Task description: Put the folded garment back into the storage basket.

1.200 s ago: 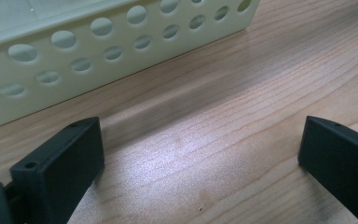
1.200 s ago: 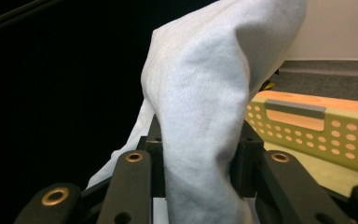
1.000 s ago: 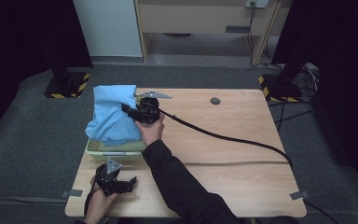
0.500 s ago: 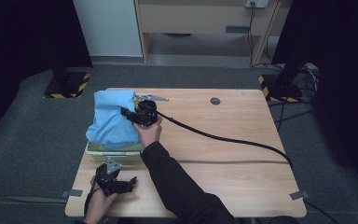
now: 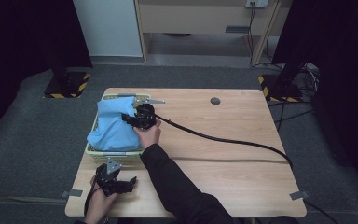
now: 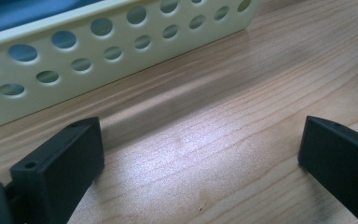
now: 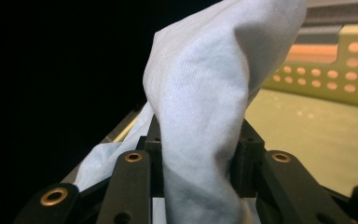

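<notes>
while the right gripper point(image 5: 129, 119) sits left of centre in the high view, its jaws are clenched on a fold of the light blue cloth point(image 5: 113, 124), which drapes over the pale green perforated basket point(image 5: 116, 154) at the table's point(image 5: 223, 149) left side. at lower left, the left gripper point(image 5: 129, 182) rests on the wood, jaws spread wide and holding nothing, just beside the basket wall.

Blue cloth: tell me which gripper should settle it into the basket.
Right. The right gripper is shut on the blue cloth over the perforated basket. The left gripper is open, low on the table in front of the basket.
</notes>
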{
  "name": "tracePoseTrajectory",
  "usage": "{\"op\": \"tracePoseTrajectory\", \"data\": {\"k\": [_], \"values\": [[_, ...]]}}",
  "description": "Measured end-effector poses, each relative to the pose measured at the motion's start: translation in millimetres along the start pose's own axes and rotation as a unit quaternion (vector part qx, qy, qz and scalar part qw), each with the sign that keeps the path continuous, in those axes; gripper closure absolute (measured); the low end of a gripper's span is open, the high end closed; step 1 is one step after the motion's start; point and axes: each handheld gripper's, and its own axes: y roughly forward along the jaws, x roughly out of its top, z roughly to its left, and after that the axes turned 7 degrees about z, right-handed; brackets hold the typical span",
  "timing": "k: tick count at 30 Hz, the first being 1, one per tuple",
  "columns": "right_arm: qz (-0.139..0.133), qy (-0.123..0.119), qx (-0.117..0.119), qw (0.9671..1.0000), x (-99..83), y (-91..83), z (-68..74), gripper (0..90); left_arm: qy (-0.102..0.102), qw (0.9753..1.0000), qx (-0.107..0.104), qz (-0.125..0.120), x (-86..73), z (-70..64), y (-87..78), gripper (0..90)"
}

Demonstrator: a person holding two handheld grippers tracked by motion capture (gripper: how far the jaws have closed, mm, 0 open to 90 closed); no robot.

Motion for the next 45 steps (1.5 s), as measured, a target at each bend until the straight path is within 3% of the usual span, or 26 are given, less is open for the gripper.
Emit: {"op": "tracePoseTrajectory", "data": {"k": [7, 14, 16, 24, 27, 32, 36, 37, 45], "values": [[0.041, 0.006, -0.008, 0.9991, -2.3, 7.6, -6.3, 62.4, 0.0, 1.0, 0.0, 0.0, 0.0, 0.0, 0.0, 0.0], [0.082, -0.006, -0.059, 0.9949, -0.7, 10.3, -12.8, 42.7, 0.0, 1.0, 0.0, 0.0, 0.0, 0.0, 0.0, 0.0], [0.079, -0.02, -0.067, 0.9944, 2.5, 5.8, -11.3, 39.1, 0.0, 1.0, 0.0, 0.0, 0.0, 0.0, 0.0, 0.0], [0.068, -0.058, -0.052, 0.9947, 19.1, -22.2, -3.4, 28.3, 0.0, 1.0, 0.0, 0.0, 0.0, 0.0, 0.0, 0.0], [0.046, -0.062, -0.035, 0.9964, 24.6, -37.8, -5.7, 26.8, 0.0, 1.0, 0.0, 0.0, 0.0, 0.0, 0.0, 0.0], [0.03, -0.069, -0.031, 0.9967, 28.1, -52.6, -8.6, 26.4, 0.0, 1.0, 0.0, 0.0, 0.0, 0.0, 0.0, 0.0], [0.022, -0.091, -0.031, 0.9951, 30.8, -65.6, -3.7, 25.7, 0.0, 1.0, 0.0, 0.0, 0.0, 0.0, 0.0, 0.0], [0.017, -0.099, -0.022, 0.9947, 31.5, -71.7, 0.0, 24.8, 0.0, 1.0, 0.0, 0.0, 0.0, 0.0, 0.0, 0.0], [0.022, -0.13, -0.009, 0.9913, 29.9, -89.6, 10.6, 22.2, -0.001, 1.0, 0.0, 0.0, 0.0, -0.1, 0.1, 0.0]]}}
